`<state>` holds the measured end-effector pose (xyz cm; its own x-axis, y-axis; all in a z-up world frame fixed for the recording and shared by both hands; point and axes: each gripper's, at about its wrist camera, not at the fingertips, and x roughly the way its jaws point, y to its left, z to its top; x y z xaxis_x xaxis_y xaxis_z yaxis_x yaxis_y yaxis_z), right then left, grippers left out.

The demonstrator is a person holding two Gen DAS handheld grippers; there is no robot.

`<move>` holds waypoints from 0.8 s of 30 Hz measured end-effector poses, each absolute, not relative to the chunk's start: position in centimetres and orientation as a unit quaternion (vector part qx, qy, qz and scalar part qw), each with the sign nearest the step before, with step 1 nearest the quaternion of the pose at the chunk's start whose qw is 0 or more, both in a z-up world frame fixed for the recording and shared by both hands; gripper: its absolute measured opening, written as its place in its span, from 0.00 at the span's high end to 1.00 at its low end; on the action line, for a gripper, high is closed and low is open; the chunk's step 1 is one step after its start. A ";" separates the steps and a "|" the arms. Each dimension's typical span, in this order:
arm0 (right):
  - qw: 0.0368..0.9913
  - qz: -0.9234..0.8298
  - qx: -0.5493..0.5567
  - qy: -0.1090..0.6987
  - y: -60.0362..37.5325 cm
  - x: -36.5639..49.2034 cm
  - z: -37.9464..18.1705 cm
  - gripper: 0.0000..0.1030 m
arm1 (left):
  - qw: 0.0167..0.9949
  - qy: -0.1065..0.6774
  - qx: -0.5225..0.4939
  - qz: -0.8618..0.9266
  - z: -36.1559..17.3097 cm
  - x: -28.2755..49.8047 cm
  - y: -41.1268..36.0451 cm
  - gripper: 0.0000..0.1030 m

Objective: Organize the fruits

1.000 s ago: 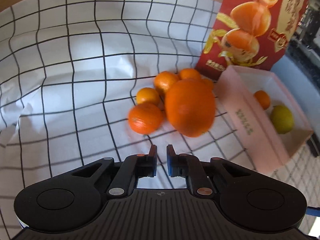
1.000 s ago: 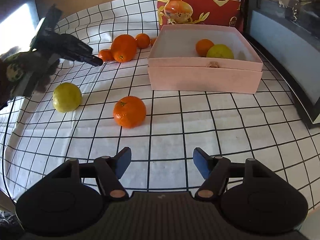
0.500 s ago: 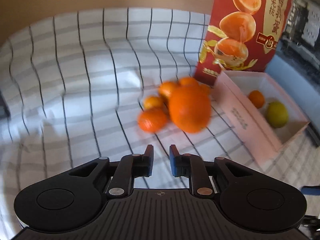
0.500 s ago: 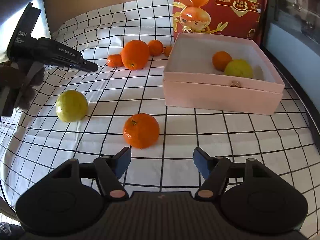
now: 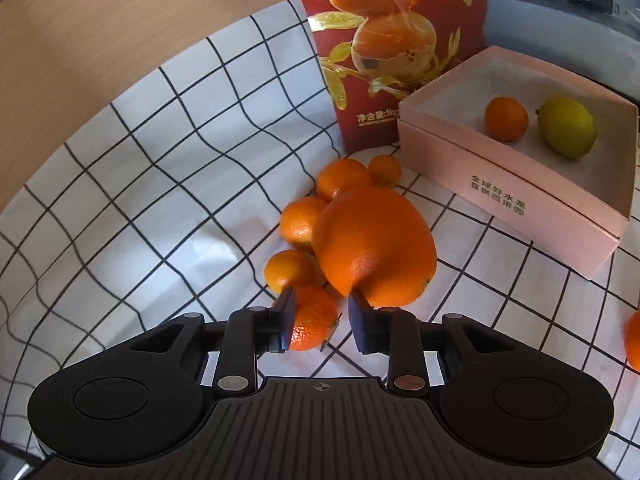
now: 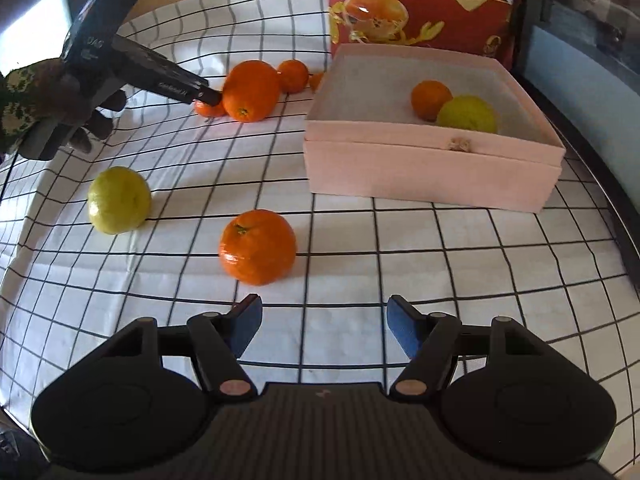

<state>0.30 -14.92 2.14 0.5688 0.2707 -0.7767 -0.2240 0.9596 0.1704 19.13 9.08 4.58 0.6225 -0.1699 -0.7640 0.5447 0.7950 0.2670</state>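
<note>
Small mandarin (image 5: 310, 320) between our left gripper (image 5: 320, 312) fingertips, jaws parted, not clamped, our right gripper (image 6: 324, 324) wide open, empty, near a loose orange (image 6: 258, 246).

Our left gripper (image 5: 320, 314) has a matte black body with a ribbed central plate bearing a small crosshair mark, two round side housings, black linkage arms with copper-toned and silver rivets, and blue pads (image 5: 287, 320) on its fingers. Our right gripper (image 6: 324, 330) is built alike, with blue pads (image 6: 245, 328). Seen from the right wrist, our left hand (image 6: 48, 108) wears a knitted camouflage-patterned glove with dark fingertips; the tool's black arm carries small white lettering.
</note>
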 end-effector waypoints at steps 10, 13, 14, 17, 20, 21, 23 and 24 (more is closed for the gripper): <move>0.883 0.131 0.027 0.449 -15.1 0.4 1.9 0.33 | 0.858 0.448 0.195 -0.158 2.9 22.8 12.2 0.51; 0.882 0.130 0.027 0.453 -15.0 0.3 1.7 0.33 | 0.863 0.457 0.154 -0.154 2.4 23.4 12.9 0.55; 0.881 0.129 0.026 0.454 -15.0 0.3 1.7 0.33 | 0.868 0.453 0.141 -0.149 2.4 23.4 13.1 0.55; 0.881 0.125 0.027 0.455 -15.1 0.2 1.7 0.33 | 0.875 0.450 0.119 -0.136 2.5 23.2 13.3 0.56; 0.882 0.122 0.027 0.455 -15.4 0.1 1.6 0.33 | 0.874 0.463 0.064 -0.132 2.8 22.6 14.2 0.56; 0.882 0.120 0.028 0.455 -15.5 0.1 1.7 0.33 | 0.874 0.466 0.042 -0.134 2.8 22.3 14.5 0.56; 0.882 0.119 0.029 0.454 -15.7 0.1 1.7 0.33 | 0.875 0.464 0.017 -0.134 3.1 21.0 14.9 0.56; 0.883 0.119 0.029 0.454 -15.7 0.1 1.7 0.33 | 0.877 0.461 0.007 -0.135 3.4 20.3 15.0 0.56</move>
<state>0.05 -15.70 1.70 0.5602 0.2361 -0.7940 -0.1839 0.9701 0.1586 20.25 15.02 3.36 0.5385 -0.2303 -0.8105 0.2439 0.9633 -0.1116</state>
